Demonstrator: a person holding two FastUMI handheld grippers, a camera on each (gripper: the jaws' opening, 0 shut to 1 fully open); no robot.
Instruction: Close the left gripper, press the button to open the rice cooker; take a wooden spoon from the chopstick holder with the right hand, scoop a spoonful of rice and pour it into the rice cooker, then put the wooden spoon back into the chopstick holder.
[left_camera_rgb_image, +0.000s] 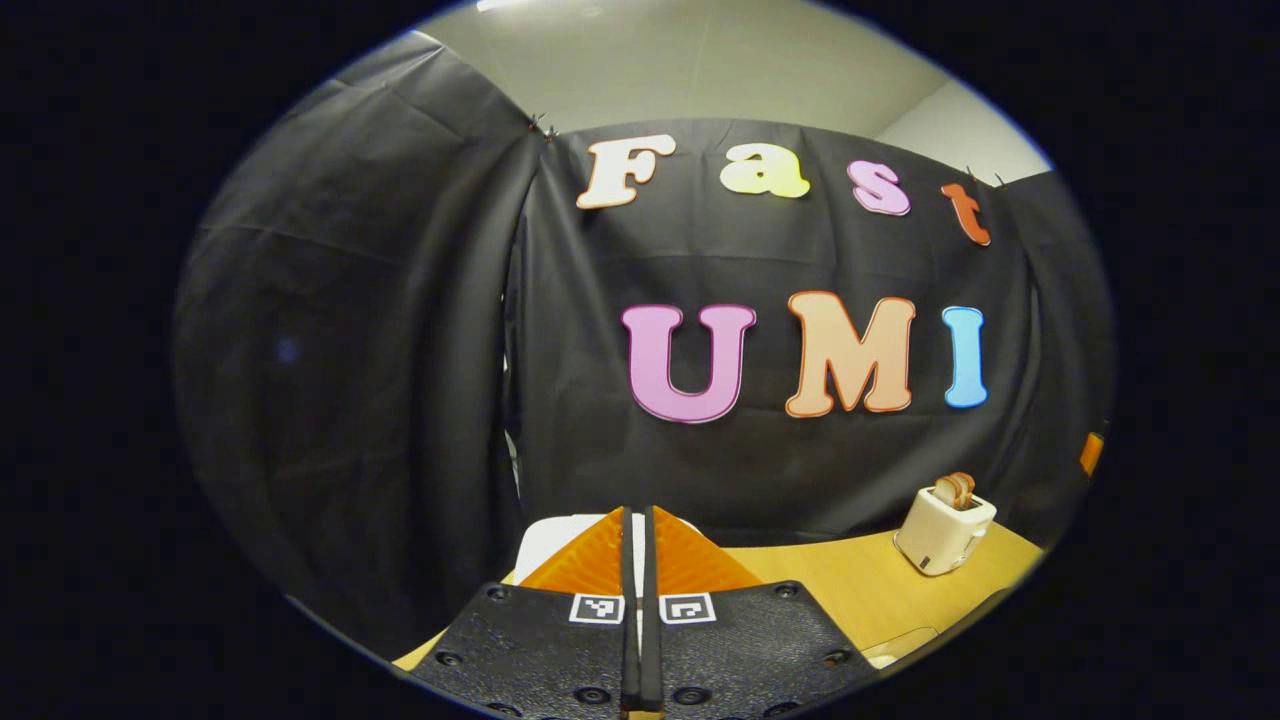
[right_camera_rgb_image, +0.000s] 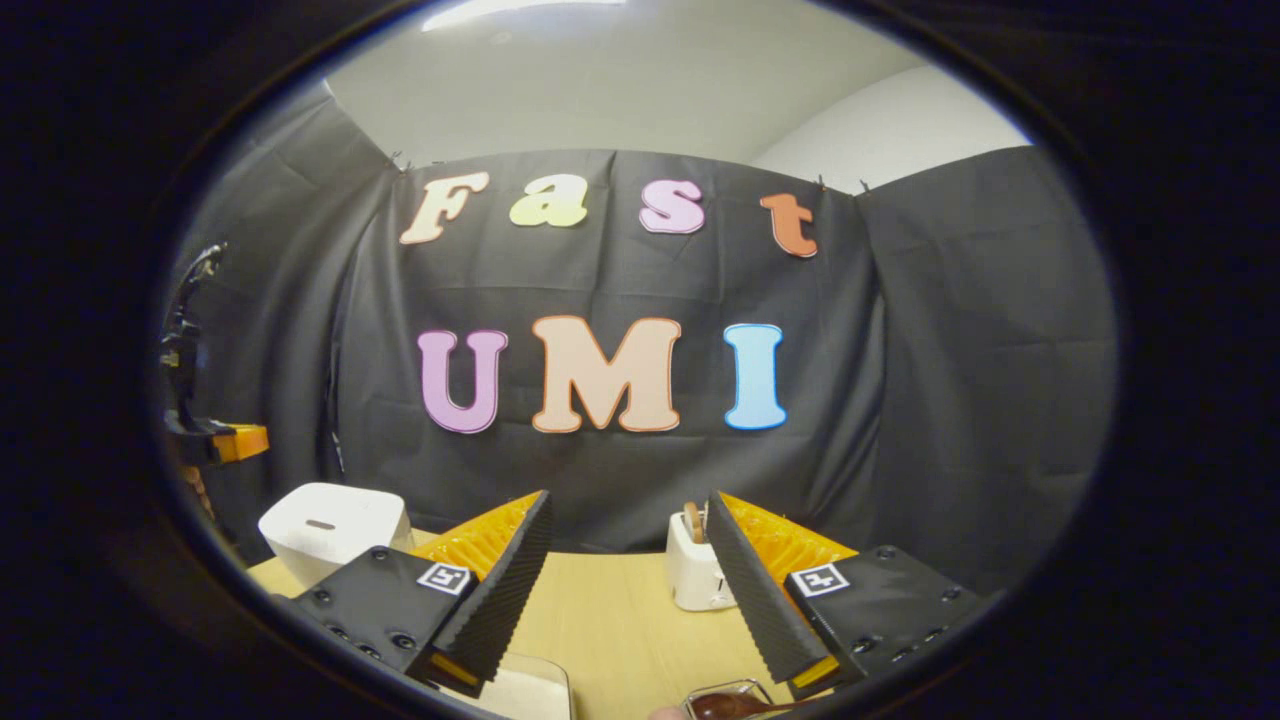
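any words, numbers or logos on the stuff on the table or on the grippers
No readable text on any of them.
Left gripper: square black-and-white markers, coded patterns, not words.
Right gripper: the same kind of markers, no words.
Rice cooker: one small dark mark on the front, too small to read.
Toaster: no lettering that can be made out.

Booth bkgd: black cloth wall on back + both sides, creased, clipped along top edge. Pale ceiling above, bright light strip at top. White room wall upper right. Light wood tabletop below.
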